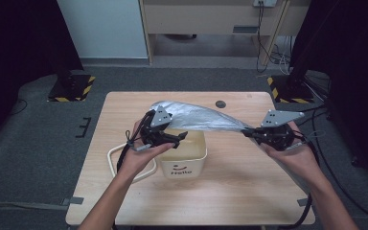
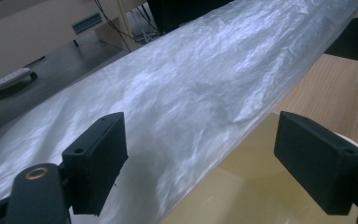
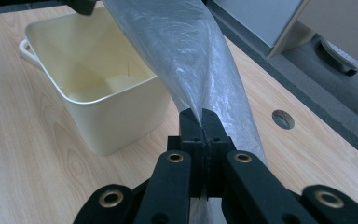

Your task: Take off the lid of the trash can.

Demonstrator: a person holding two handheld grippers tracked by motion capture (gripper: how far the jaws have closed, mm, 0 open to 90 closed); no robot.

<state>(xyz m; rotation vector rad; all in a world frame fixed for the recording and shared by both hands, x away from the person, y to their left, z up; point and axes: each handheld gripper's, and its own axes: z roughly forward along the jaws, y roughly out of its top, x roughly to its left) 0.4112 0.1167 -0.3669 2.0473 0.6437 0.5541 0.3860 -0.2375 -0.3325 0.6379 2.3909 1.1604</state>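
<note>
A translucent grey plastic bag stretches above the table between my two grippers. At its right end it narrows to a twisted corner, and my right gripper is shut on that corner; the same gripper sits at the table's right. My left gripper hovers over a cream bin marked "Hello". In the left gripper view its jaws stand wide apart. The bag's film runs between them, untouched by the pads. Below them lies the bin's hollow inside, also cream in the right gripper view.
The wooden table has a round cable hole near its far edge. The bin's looped handle lies flat to its left. Grey carpet surrounds the table, with dark stands and striped bases at the back corners.
</note>
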